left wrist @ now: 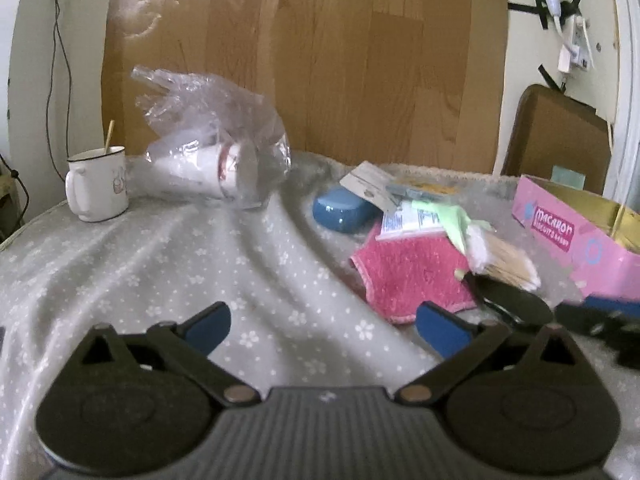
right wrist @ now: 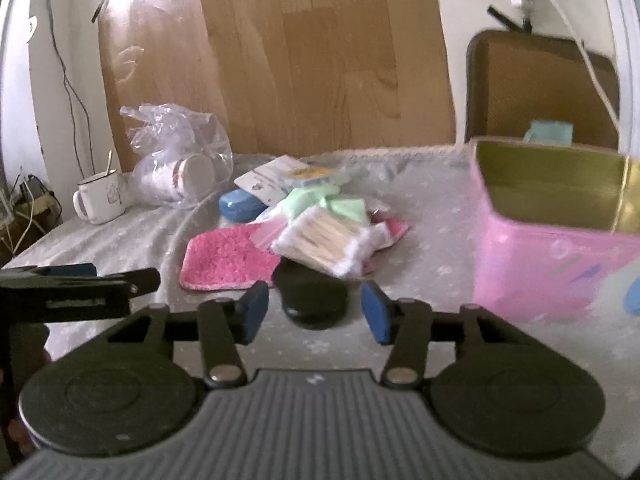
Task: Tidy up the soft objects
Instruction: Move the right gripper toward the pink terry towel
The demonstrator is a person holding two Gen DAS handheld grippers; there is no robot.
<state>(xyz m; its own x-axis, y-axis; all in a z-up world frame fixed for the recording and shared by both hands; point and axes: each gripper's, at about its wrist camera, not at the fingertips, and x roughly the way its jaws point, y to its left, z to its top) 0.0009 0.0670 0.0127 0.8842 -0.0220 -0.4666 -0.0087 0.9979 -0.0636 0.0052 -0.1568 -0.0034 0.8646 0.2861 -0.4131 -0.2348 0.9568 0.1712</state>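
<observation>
pink terry cloth (left wrist: pixel 412 276) lies flat on the worktop (left wrist: pixel 160 272) under a cotton-bud bag (left wrist: pixel 508 264), left of the pink box (left wrist: pixel 576 240). it is judged light, limp and easily snagged, best pinched at its bare near corner. left claw (left wrist: pixel 322 326) is released wide; right claw (right wrist: pixel 314 310) is half-closed, gripping nothing.

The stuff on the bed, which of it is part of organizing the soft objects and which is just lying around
Part of the job:
pink towel
bag of cotton swabs
green cloth
pink box, probably the container

Just lying about:
white mug
plastic bag with paper cups
blue case
black round object
</observation>
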